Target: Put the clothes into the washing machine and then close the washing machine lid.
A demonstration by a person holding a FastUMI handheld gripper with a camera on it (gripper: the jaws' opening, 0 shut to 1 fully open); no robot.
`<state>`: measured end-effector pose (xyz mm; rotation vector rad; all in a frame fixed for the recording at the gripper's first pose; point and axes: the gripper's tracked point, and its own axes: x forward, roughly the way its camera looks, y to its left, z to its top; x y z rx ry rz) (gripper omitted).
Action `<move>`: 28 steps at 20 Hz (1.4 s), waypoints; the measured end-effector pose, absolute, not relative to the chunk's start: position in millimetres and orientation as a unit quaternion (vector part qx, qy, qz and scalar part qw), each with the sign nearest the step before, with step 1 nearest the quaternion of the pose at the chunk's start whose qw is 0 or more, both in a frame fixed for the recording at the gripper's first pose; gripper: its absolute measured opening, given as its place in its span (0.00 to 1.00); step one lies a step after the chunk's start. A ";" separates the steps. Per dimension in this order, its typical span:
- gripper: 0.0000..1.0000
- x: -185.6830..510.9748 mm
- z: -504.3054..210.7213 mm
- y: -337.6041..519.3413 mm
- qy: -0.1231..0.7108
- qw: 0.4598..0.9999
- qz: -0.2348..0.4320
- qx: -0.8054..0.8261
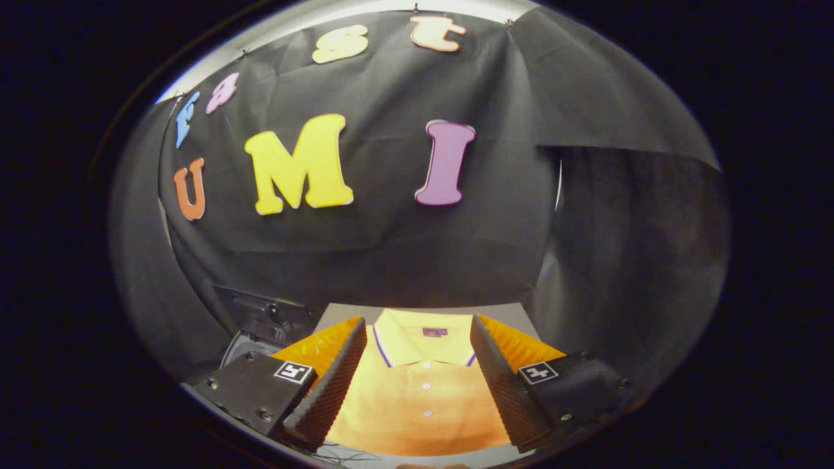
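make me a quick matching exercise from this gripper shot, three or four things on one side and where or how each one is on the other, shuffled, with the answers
Things:
1. polo shirt
2. gripper
3. washing machine
4. table

Places or states:
A. dark, off to the left beyond the left finger
B. grey surface under the garment
C. open, fingers spread to either side of the collar
D. lying flat, buttoned, collar pointing away toward the booth wall

Pairs: 1-D, 2-C, 3-A, 4-B
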<state>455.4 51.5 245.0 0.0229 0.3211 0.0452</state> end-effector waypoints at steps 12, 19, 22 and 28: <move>0.93 487.3 126.5 34.3 0.358 0.934 -0.003 -0.008; 0.87 487.2 127.4 28.1 0.404 0.915 -0.018 -0.003; 0.51 489.3 129.8 22.1 0.387 0.921 -0.039 0.017; 0.11 481.7 134.8 23.2 0.364 0.930 -0.032 0.032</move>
